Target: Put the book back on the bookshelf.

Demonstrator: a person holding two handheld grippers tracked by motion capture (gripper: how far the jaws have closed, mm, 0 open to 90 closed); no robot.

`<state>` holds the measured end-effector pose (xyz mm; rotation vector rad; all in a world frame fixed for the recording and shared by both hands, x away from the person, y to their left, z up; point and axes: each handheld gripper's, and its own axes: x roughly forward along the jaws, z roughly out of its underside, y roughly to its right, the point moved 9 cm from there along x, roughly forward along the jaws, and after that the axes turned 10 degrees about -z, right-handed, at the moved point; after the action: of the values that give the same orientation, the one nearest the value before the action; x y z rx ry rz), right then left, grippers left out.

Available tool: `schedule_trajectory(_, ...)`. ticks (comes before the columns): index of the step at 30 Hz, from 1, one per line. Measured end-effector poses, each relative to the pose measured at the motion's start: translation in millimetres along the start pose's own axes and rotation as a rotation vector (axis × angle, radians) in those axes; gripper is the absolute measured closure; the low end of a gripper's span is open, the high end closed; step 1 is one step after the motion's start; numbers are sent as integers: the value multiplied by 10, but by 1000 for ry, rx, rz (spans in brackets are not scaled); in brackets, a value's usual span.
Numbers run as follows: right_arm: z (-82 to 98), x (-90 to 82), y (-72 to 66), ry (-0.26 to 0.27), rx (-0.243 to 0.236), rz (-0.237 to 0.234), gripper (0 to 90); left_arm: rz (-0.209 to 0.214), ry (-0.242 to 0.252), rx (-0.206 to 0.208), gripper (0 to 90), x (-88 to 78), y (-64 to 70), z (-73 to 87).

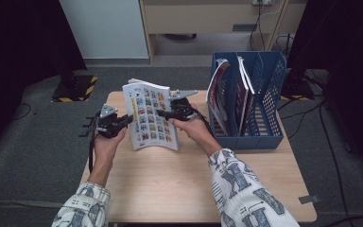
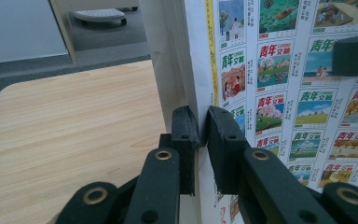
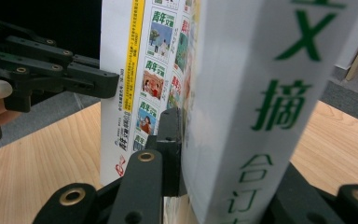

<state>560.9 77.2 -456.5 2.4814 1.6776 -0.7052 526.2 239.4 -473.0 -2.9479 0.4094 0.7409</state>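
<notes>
At centre frame above the desk point(image 1: 170, 189), both tools hold the thick magazine point(image 1: 150, 116) upright, left tool point(image 1: 123, 121) clamped on its cover edge, right tool point(image 1: 166, 113) clamped across its spine, so filing it probably means carrying it right into the blue rack point(image 1: 269, 137).

Bare wooden tabletop point(image 1: 170, 189) across the whole near half, open for passage apart from two forearms reaching in from the near edge. Far left corner open too. Standing upright mid-table, a thick book point(image 1: 150, 118), clamped from the left by the left gripper point(image 1: 127, 120) and from the right by the right gripper point(image 1: 163, 113), blocking the centre. Just right of that hand, a blue file rack point(image 1: 264, 137) with magazines point(image 1: 231, 94) upright inside, walling off the far right side; only a narrow gap between rack and right hand.
</notes>
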Motion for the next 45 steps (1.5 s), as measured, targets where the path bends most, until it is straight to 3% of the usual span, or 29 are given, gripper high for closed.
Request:
schedule_trajectory(10,49,-71,-98,-6,-42,5,728,1,23,2,806,-104,47,35)
schedule_trajectory(20,134,-167,-213,12,-92,-2,722,0,58,32,805,-245,111,100)
schedule_trajectory(28,165,-179,-252,29,-106,-20,700,17,92,10,806,-305,134,147)
schedule_trajectory(45,209,-148,-255,74,-100,-51,661,41,106,-1,804,-332,135,172)
